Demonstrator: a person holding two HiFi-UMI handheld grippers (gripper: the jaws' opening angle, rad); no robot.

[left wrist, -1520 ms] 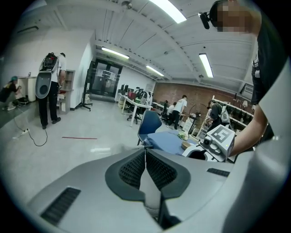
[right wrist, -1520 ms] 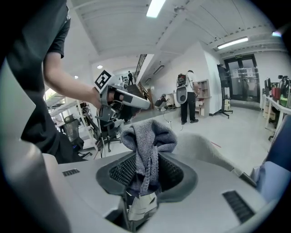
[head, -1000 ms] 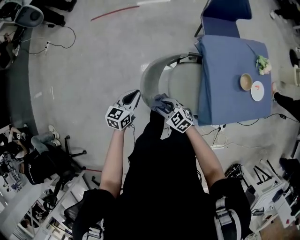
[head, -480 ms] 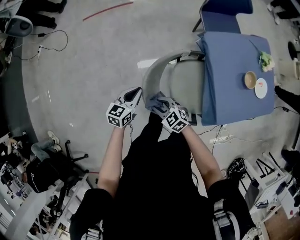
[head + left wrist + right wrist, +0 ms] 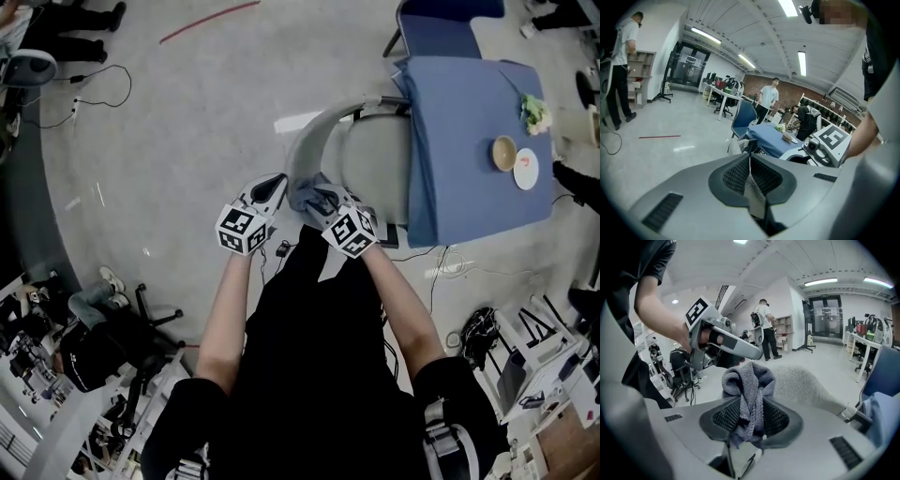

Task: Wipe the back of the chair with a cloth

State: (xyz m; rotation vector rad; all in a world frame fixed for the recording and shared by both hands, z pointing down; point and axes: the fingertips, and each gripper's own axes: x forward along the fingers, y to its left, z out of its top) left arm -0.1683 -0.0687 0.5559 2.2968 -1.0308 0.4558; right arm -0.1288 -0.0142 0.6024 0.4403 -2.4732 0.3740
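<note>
Where the right gripper (image 5: 751, 412) closes, its two jaws are clamped on a grey cloth (image 5: 749, 378). The cloth's bunched upper part bulges out above the jaws and a short end hangs below them. The left gripper (image 5: 750, 161) has its jaws pressed together, pad to pad, with only a thin pale strip showing at the seam; what that strip is I cannot tell.

Seen from the head view, the two grippers sit side by side, near each other but apart, the left one just to the left of the cloth. The cloth lies at the near end of the chair back (image 5: 307, 141), a pale grey curved shell that arcs away from the person. Whether the cloth presses on the shell or only hangs just over it cannot be made out.

To the right of the back is the chair's seat (image 5: 370, 173), just beside a table (image 5: 464, 187) draped in blue. On the table stand a bowl (image 5: 505, 150), a white plate (image 5: 526, 170) beside it, and a small bunch of greenery (image 5: 535, 112) near the far right corner. A blue chair (image 5: 439, 33) stands at the table's far end. Grey floor (image 5: 187, 122) spreads out to the left, with a red line (image 5: 211, 21) on it near the top.
</note>
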